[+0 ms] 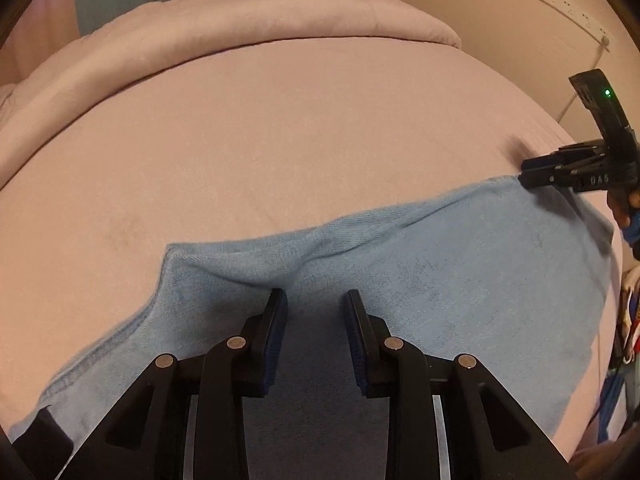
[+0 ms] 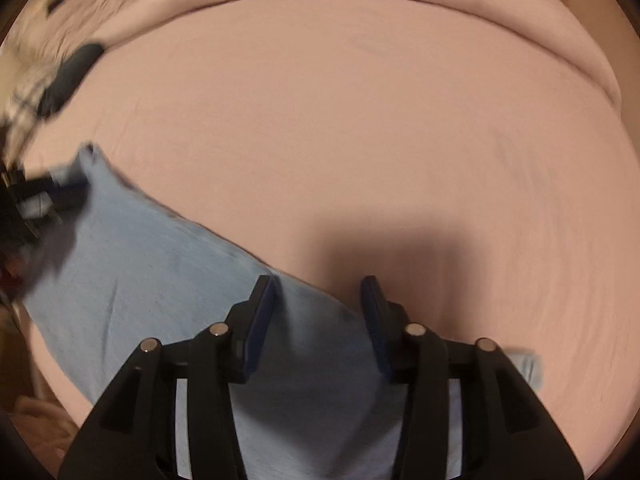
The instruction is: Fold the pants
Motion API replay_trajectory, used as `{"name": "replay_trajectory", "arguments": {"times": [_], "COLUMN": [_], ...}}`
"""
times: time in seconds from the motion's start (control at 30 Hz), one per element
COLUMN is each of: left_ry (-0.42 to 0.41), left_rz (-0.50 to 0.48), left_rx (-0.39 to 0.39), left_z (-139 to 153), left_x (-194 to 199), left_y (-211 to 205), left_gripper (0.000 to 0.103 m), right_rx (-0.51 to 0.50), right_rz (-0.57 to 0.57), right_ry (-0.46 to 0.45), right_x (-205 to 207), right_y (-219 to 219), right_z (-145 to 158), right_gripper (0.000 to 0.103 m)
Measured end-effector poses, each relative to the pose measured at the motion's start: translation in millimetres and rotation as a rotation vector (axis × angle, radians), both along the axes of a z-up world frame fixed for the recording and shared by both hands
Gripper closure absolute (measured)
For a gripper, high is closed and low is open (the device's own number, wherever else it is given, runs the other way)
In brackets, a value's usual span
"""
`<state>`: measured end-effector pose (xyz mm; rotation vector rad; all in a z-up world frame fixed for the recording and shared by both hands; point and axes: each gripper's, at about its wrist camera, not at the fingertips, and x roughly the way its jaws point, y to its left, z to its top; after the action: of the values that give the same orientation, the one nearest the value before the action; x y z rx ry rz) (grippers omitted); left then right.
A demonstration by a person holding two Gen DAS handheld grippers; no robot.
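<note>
The light blue pants (image 1: 420,292) lie folded in a long strip across the pink bed sheet (image 1: 280,152). My left gripper (image 1: 316,300) is open just above the strip's far edge, with nothing between its fingers. The right gripper (image 1: 532,172) shows at the right end of the pants, over the far corner. In the right wrist view the pants (image 2: 160,280) run from the lower middle to the left. My right gripper (image 2: 320,288) is open over their far edge, empty. The left gripper (image 2: 60,192) shows blurred at the far left end.
A rolled pink duvet (image 1: 240,28) lies along the far side of the bed. A white power strip (image 1: 568,4) hangs on the wall at the right. Dark and patterned items (image 2: 60,76) lie at the bed's upper left in the right wrist view.
</note>
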<state>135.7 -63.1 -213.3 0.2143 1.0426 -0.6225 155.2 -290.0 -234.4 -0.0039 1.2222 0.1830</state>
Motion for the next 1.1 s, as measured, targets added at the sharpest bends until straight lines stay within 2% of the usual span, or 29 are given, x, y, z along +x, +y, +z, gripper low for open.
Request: {"name": "replay_trajectory", "arguments": {"times": [0.07,0.13,0.23,0.4,0.53,0.6,0.63,0.67,0.77,0.87,0.9,0.97,1.1], "left_ry": [0.056,0.033,0.002,0.022,0.047,0.041,0.038,0.047,0.069,0.073,0.070,0.074,0.053], "left_rz": [0.036,0.043,0.005,-0.100,-0.150,-0.164,-0.166,-0.161,-0.140,-0.132,-0.129,-0.115,-0.087], "left_rx": [-0.017,-0.014,-0.036,-0.140,-0.086,-0.063,-0.059,-0.069,-0.046,-0.038,-0.042,-0.062,-0.043], "left_z": [7.8,16.4,26.2,27.1,10.0,7.1,6.1,6.1,2.6,2.0,2.2,0.0,9.9], "left_x": [-2.0,-17.9,-50.8,-99.2,-115.9,-124.1,-125.2,-124.0,-111.6,-113.8,-114.8,-116.1,-119.9], "left_y": [10.4,17.2,26.1,15.7,-2.3,-1.5,-1.9,-0.3,-10.0,-7.3,-7.2,-7.3,-6.2], "left_gripper": [0.075,0.075,0.075,0.075,0.075,0.075,0.075,0.075,0.075,0.075,0.075,0.075,0.075], "right_rx": [0.048,0.103,0.148,0.158,0.216,0.219,0.232,0.263,0.262,0.275,0.237,0.194,0.263], "right_rz": [-0.045,-0.146,-0.264,-0.378,-0.460,-0.465,-0.453,-0.441,-0.440,-0.430,-0.428,-0.432,-0.490], "right_ry": [-0.021,-0.099,-0.163,-0.133,-0.081,-0.068,-0.084,-0.089,-0.107,-0.144,-0.131,-0.061,-0.121], "right_x": [-4.5,-17.9,-49.8,-119.0,-148.2,-161.2,-163.3,-163.5,-166.2,-173.7,-172.7,-164.6,-169.7], "right_y": [-11.9,-35.3,-73.4,-121.8,-99.2,-92.5,-88.7,-83.4,-72.7,-81.9,-83.3,-81.5,-87.6], "right_z": [4.1,21.0,39.9,38.7,17.7,8.1,6.9,6.9,10.5,23.8,19.5,-7.4,2.8], "right_gripper": [0.061,0.063,0.059,0.059,0.059,0.059,0.068,0.084,0.088,0.090,0.090,0.090,0.086]}}
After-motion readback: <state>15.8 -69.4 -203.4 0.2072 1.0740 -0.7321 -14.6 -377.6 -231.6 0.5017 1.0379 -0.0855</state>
